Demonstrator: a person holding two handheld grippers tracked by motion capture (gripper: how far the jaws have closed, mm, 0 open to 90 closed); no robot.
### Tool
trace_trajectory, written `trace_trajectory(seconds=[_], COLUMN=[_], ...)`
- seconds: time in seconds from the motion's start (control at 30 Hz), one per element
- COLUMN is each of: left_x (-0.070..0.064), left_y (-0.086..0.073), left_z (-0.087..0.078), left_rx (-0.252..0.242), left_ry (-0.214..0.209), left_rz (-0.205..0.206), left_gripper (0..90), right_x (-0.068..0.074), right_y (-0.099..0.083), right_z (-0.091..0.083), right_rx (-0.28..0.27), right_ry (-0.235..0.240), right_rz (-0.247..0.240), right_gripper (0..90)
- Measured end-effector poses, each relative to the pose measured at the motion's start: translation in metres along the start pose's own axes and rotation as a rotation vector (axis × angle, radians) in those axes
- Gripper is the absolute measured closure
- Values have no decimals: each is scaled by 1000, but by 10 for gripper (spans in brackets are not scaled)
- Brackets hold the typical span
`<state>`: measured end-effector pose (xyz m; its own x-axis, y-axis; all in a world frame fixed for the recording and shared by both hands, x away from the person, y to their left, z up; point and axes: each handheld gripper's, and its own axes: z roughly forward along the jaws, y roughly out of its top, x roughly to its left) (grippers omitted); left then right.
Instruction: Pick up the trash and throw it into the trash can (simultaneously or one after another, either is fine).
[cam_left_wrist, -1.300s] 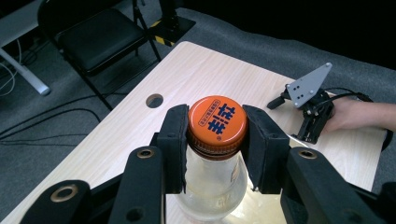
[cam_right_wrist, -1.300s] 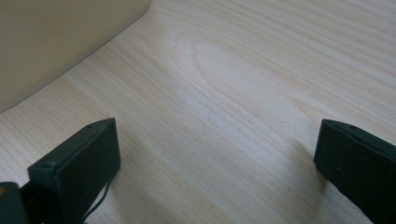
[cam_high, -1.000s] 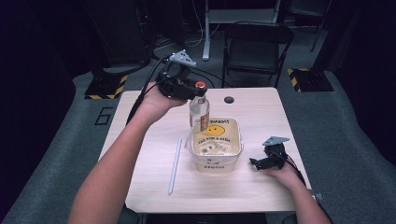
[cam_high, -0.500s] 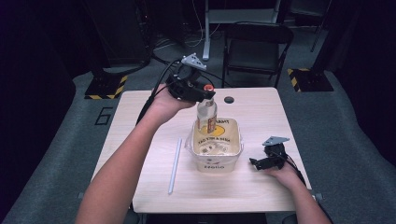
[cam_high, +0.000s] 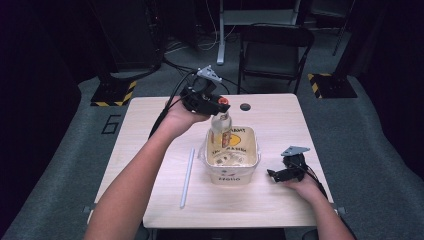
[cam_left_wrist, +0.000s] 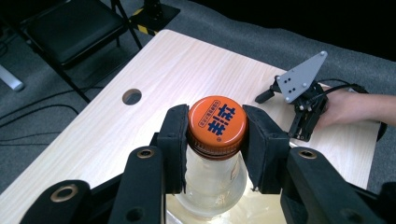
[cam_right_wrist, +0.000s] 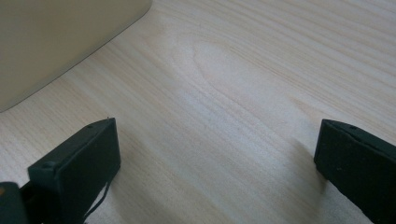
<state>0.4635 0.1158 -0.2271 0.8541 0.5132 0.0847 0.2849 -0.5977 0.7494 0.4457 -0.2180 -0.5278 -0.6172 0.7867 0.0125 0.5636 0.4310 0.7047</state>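
**High view: bottle held over the tub**

High view shows the left tool (cam_high: 216, 101) clamped on the neck of a clear glass bottle with an orange screw cap (cam_high: 221, 127), at about 11 o'clock from the middle of the pale wooden surface (cam_high: 150, 165). The bottle hangs tilted, its lower end dipping over the far rim of a square cream plastic tub with a yellow printed bottom (cam_high: 231, 156), which sits near the centre of the surface.

Left gripper view confirms the grip: the two black pads (cam_left_wrist: 173, 140) press against opposite sides of the orange cap (cam_left_wrist: 217, 120), with the glass shoulder below them and the tub's yellow inside beneath.

A long white straw (cam_high: 187, 176) lies flat at 9 o'clock from the tub, just beside it but apart. A round cable hole (cam_high: 245, 106) marks the surface at 12 o'clock.

At 3 o'clock from the tub, the right tool (cam_high: 276, 174) rests on the surface. Right gripper view shows its jaws spread wide with bare wood between them, gripping nothing, and the cream tub wall (cam_right_wrist: 56, 37) at 10 o'clock.
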Motion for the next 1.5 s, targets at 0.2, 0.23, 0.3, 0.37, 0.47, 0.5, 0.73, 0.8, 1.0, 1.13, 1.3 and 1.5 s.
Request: trace_trajectory(seconds=[0.2,0.23,0.3,0.37,0.47,0.5,0.73,0.8,1.0,1.13,1.3,1.5], left_x=[1,1,2,3,4,6,9,9,10,12,13,15], left_y=[-7,-8,-11,-14,-20,-22,-33,-35,-41,-46,-52,-59], left_z=[9,11,14,17,22,24,33,34,42,48,56,65], left_rx=[14,8,13,15,22,30,36,36,41,47,58,72], left_ry=[-3,-1,0,1,4,8,8,8,16,10,8,5], left_rz=[-6,-10,-17,-23,-36,-32,-62,-66,-73,-82,-92,-107], left_gripper=[630,629,629,630,630,630,629,630,630,630,630,630], right_x=[0,0,0,0,0,0,0,0,0,0,0,0], right_y=[0,0,0,0,0,0,0,0,0,0,0,0], right_z=[0,0,0,0,0,0,1,0,0,0,1,1], right_rx=[0,-2,-5,-4,-5,-6,-8,-4,-6,-6,-8,-8], right_ry=[0,-1,-2,-1,-2,-3,-4,-2,-3,-3,-4,-4], right_rz=[0,0,-4,-5,-5,-4,-4,-4,-4,-3,-4,-3], right_gripper=[0,0,0,0,0,0,0,0,0,0,0,0])
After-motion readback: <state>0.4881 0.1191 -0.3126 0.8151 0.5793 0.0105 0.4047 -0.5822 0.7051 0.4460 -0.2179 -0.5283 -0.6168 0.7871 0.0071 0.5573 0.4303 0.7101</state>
